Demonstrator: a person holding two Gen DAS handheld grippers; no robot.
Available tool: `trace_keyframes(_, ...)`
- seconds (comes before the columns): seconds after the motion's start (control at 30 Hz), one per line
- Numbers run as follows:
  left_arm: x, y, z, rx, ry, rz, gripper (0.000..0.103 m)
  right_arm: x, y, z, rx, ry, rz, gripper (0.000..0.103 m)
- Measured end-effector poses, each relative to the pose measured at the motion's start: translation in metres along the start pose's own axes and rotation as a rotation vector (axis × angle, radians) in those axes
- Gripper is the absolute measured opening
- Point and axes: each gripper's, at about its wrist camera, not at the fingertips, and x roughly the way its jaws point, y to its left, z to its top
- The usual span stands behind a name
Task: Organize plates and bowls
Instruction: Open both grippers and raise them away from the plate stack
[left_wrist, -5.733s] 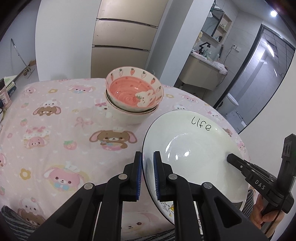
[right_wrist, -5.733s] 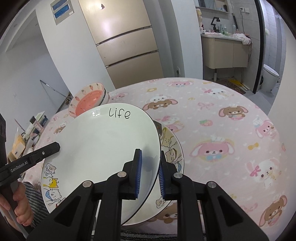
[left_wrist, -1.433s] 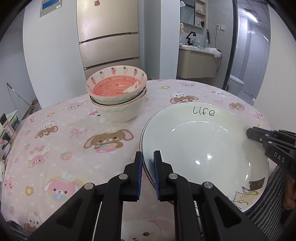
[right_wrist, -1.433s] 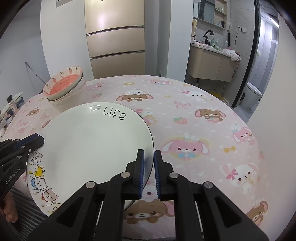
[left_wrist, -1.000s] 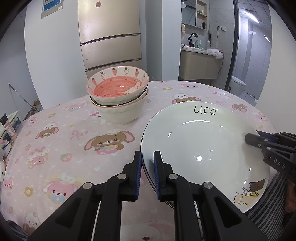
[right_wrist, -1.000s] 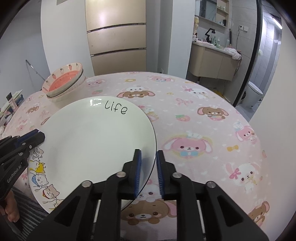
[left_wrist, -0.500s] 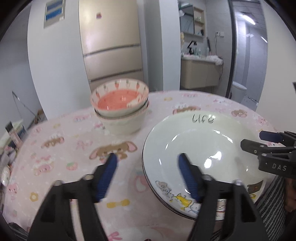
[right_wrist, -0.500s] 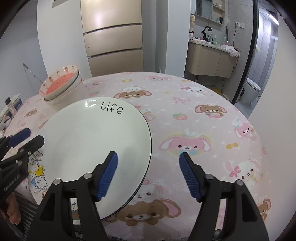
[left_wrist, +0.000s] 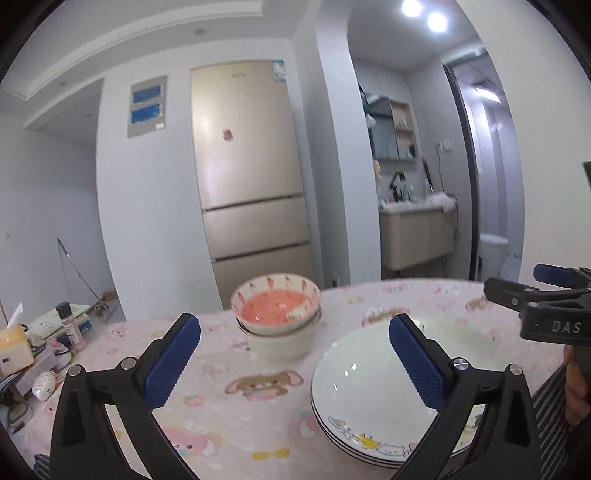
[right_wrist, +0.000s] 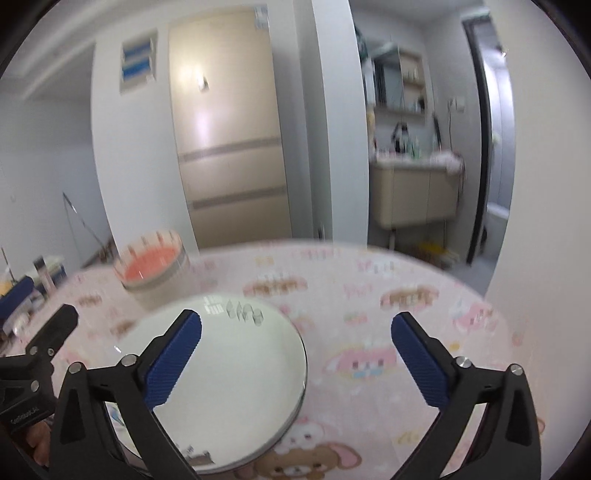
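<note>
A stack of white plates (left_wrist: 369, 373) with cartoon cats on the rim lies on the pink cartoon tablecloth (left_wrist: 221, 424) near its front edge. Two nested bowls (left_wrist: 277, 314), the top one pink inside, stand behind and to the left of the stack. My left gripper (left_wrist: 293, 325) hangs above the table, its jaws opening wide with nothing between them. My right gripper (right_wrist: 296, 319) hovers over the plates' (right_wrist: 229, 369) right side, jaws also opening and empty. The bowls (right_wrist: 151, 269) are at the far left in the blurred right wrist view. Each gripper appears in the other's view (left_wrist: 515, 279) (right_wrist: 44, 302).
A beige fridge (left_wrist: 251, 206) stands behind the table, and a bathroom cabinet (left_wrist: 413, 236) is at the back right. A tissue box (left_wrist: 13, 347), a small bottle (left_wrist: 70, 326) and clutter sit off the table's left edge. A person's hand (left_wrist: 576, 391) holds the right gripper.
Both grippers let go of the top plate's rim, opened wide and lifted and tilted up away from it. The plate now rests on the stack.
</note>
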Motion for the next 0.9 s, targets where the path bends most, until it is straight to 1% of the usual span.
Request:
trace_keyframes(0.07,-0.004,0.004,0.002,-0.014,-0.016,0.005,0.103,-0.007,0.003,0.002,-0.011,-0.048,-0.006,0.103)
trace_keyframes(0.13,-0.006,0.009,0.009,-0.036,-0.020,0.000,0.103,-0.010,0.005,0.005,-0.016,-0.078,-0.002,0.103)
trace_keyframes(0.2,-0.010,0.016,0.017,-0.053,-0.018,-0.004,0.103,-0.014,0.004,0.006,-0.009,-0.109,0.002,0.103)
trace_keyframes(0.27,-0.021,0.022,0.023,-0.066,-0.036,0.001,0.103,-0.018,0.002,0.010,0.011,-0.138,0.003,0.103)
trace_keyframes(0.33,-0.032,0.027,0.033,-0.061,-0.059,0.014,0.103,-0.023,0.002,0.013,0.016,-0.161,0.009,0.103)
trace_keyframes(0.43,-0.045,0.033,0.045,-0.045,-0.076,0.038,0.103,-0.030,0.010,0.026,-0.013,-0.182,0.010,0.103)
trace_keyframes(0.5,-0.049,0.040,0.054,-0.055,-0.063,0.074,0.103,-0.037,0.015,0.033,-0.027,-0.195,0.017,0.103)
trace_keyframes(0.53,-0.051,0.045,0.059,-0.069,-0.061,0.073,0.103,-0.041,0.017,0.036,-0.030,-0.208,0.025,0.103)
trace_keyframes(0.57,-0.055,0.050,0.065,-0.080,-0.078,0.072,0.103,-0.046,0.021,0.040,-0.033,-0.225,0.033,0.103)
trace_keyframes(0.6,-0.059,0.053,0.070,-0.078,-0.100,0.089,0.103,-0.050,0.026,0.044,-0.050,-0.242,0.040,0.103)
trace_keyframes(0.67,-0.065,0.056,0.083,-0.048,-0.130,0.114,0.103,-0.057,0.040,0.053,-0.121,-0.248,0.026,0.103)
trace_keyframes(0.73,-0.071,0.058,0.095,-0.030,-0.150,0.109,0.103,-0.062,0.052,0.064,-0.181,-0.247,0.040,0.103)
trace_keyframes(0.77,-0.074,0.060,0.103,-0.029,-0.163,0.118,0.103,-0.064,0.057,0.072,-0.200,-0.241,0.053,0.103)
trace_keyframes(0.83,-0.077,0.063,0.116,-0.041,-0.172,0.128,0.103,-0.065,0.063,0.085,-0.194,-0.222,0.080,0.103)
trace_keyframes(0.9,-0.074,0.069,0.131,-0.074,-0.148,0.115,0.103,-0.062,0.064,0.103,-0.140,-0.179,0.105,0.103)
